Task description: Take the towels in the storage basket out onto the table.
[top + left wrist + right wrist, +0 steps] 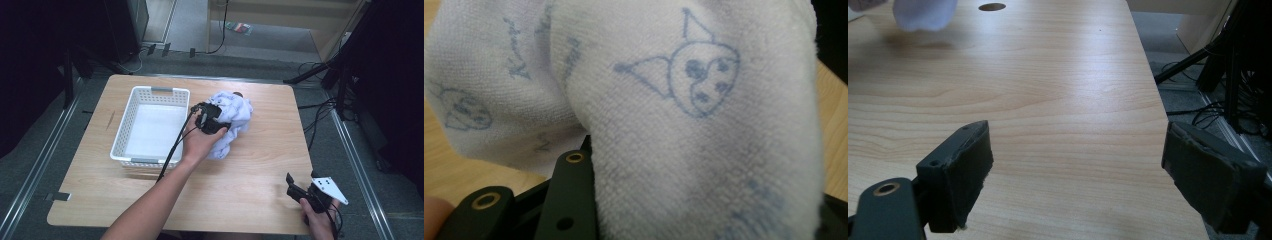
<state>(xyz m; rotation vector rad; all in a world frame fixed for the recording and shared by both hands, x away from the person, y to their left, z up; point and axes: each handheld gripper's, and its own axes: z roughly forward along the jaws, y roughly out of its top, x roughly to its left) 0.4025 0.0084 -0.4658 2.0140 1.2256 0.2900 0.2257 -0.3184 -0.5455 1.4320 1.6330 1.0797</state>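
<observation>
A crumpled white towel (234,116) with pale blue drawings lies bunched on the wooden table (260,165), just right of a white slotted basket (121,131). My left gripper (214,121) is pressed into the towel's left side and is shut on it. In the left gripper view the towel (684,115) hangs between the jaws and covers the right one. My right gripper (300,183) rests near the table's front right corner, open and holding nothing. In the right gripper view, my right gripper (1078,165) has bare wood between its pads, and the towel (923,12) shows far off at the top left.
The basket has nothing in it and stands left of centre. The table's right edge (1158,100) runs close to my right gripper, with cables and dark stand legs (345,85) on the floor beyond. A small round hole (992,6) marks the far tabletop.
</observation>
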